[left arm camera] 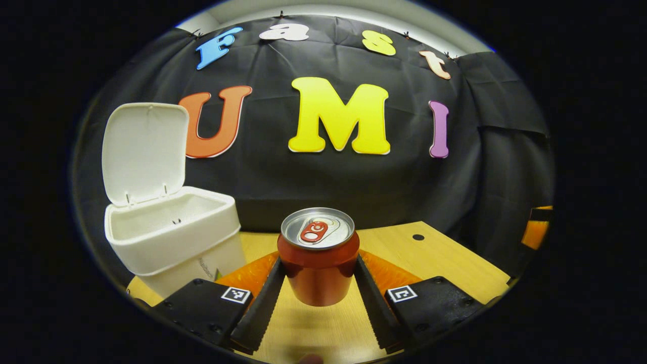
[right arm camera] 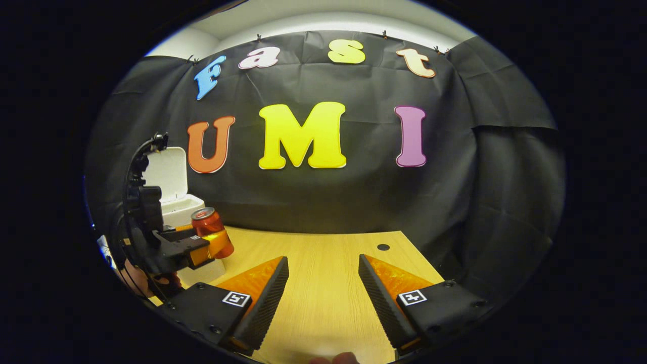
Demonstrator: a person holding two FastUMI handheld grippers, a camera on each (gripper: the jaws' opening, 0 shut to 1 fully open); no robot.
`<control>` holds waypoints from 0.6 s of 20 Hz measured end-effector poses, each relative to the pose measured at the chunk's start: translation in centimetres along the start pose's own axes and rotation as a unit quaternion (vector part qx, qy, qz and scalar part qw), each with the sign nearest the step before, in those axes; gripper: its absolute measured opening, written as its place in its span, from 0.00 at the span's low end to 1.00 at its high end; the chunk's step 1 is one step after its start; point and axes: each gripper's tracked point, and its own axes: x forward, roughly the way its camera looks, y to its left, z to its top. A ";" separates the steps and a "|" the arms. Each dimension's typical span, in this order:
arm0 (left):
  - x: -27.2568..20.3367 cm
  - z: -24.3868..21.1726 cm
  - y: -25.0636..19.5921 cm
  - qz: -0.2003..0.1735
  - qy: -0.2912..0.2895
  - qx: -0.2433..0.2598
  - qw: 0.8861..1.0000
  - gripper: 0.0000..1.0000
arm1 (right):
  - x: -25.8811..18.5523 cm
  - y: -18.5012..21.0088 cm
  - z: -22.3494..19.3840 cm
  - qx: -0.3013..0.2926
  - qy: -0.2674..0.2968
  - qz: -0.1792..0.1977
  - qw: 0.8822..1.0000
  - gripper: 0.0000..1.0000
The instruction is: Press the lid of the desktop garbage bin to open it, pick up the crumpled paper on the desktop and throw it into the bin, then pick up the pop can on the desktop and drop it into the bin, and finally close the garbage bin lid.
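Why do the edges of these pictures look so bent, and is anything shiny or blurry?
Left gripper view: fisheye bulges the bin; the can is sharp, its top glinting. Right gripper view: the table edge curves; the left gripper sits dim.

The pop can (left arm camera: pixel 318 268) has a glossy red metal wall that catches the light, and a brushed, silvery metal top with a red pull tab. The garbage bin (left arm camera: pixel 174 237) looks like matt, off-white plastic, smooth on its walls and on the inside of its raised lid (left arm camera: pixel 144 151). The tabletop (right arm camera: pixel 323 293) is pale wood with fine grain and a soft, low sheen. The booth's wall (right arm camera: pixel 354 202) is black cloth, matt and creased. The left gripper (left arm camera: pixel 318 290) has matt bodywork, and its fingers (left arm camera: pixel 263 303) carry ridged, toothed inner faces.
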 end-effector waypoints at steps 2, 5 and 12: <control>-0.4 2.5 1.5 0.018 -0.014 0.006 1.000 0.83 | 0.3 0.1 1.0 0.005 -0.009 0.002 1.000 0.89; -0.9 5.7 4.2 0.047 -0.022 0.002 0.999 0.83 | 0.5 0.2 2.1 0.011 -0.022 0.003 1.000 0.89; -1.4 11.1 12.4 0.136 -0.038 -0.010 0.990 0.82 | 1.0 1.3 2.4 0.024 -0.022 0.011 0.999 0.90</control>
